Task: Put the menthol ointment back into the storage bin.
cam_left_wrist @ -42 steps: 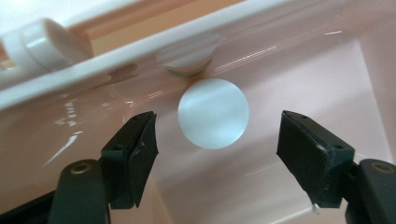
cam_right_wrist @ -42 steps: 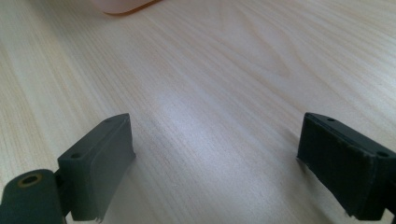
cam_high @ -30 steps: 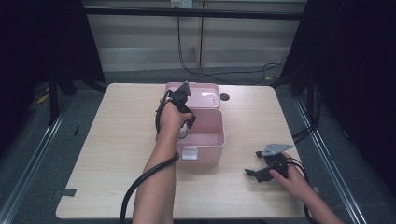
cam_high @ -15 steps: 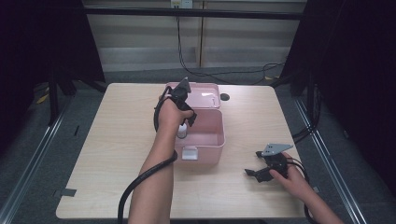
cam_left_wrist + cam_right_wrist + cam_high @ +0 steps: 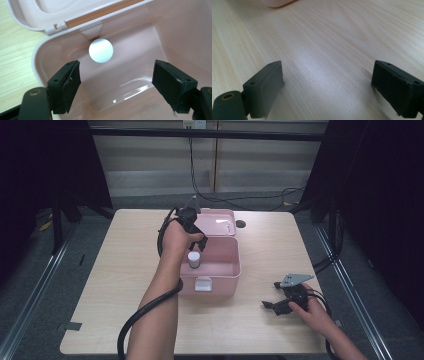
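An open pink plastic box (image 5: pixel 220 275) sits mid-table with its lid (image 5: pixel 217 221) folded back. Inside it, near the left wall, stands a small white-capped bottle (image 5: pixel 194 259). My left gripper (image 5: pixel 196 239) hovers above the box, open, pointing down. In the left gripper view the round white cap (image 5: pixel 100 50) lies beyond and between the spread jaws of the left gripper (image 5: pixel 116 75), untouched, against the box wall (image 5: pixel 150 37). My right gripper (image 5: pixel 272 296) rests low over the table at the front right, open and holding nothing. In its own view the right gripper (image 5: pixel 327 82) frames bare wood.
The light wooden table (image 5: pixel 125 270) has free room left and right of the box. A dark round hole (image 5: pixel 241 224) lies beside the lid at the back. The box's corner (image 5: pixel 277 3) shows far off in the right gripper view. Cables trail from both grippers.
My left hand and gripper have drawn slightly up and back from the bottle, which stays standing in the box. The right gripper has not moved.
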A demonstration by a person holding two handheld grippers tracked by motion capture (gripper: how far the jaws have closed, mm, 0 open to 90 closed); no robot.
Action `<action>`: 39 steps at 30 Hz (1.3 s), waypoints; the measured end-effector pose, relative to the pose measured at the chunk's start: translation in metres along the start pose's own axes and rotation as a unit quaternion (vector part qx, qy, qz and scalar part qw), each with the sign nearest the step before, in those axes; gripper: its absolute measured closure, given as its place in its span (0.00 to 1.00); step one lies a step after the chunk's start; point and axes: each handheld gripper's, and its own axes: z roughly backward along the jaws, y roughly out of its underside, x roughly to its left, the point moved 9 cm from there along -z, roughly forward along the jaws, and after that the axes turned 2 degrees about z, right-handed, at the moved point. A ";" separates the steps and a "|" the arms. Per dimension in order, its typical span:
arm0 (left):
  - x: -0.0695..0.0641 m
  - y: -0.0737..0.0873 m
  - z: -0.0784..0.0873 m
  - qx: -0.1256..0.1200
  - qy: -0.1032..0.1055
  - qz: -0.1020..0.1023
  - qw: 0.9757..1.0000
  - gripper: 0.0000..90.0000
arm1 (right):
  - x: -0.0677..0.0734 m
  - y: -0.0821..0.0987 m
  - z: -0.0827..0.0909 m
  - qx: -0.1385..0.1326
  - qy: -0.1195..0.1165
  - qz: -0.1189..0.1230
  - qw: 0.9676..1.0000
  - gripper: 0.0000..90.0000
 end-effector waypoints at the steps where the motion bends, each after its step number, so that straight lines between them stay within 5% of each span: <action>1: 0.001 0.001 0.002 0.002 0.000 -0.002 1.000 0.25 | 0.000 0.000 0.000 0.000 0.000 0.000 1.000 0.11; 16: 0.011 0.009 0.033 -0.009 0.001 0.004 1.000 0.24 | 0.000 0.000 0.000 0.000 -0.001 0.002 1.000 0.11; 39: 0.060 0.049 0.069 -0.031 -0.007 0.045 0.998 0.24 | 0.000 0.000 0.000 -0.001 -0.001 0.000 1.000 0.11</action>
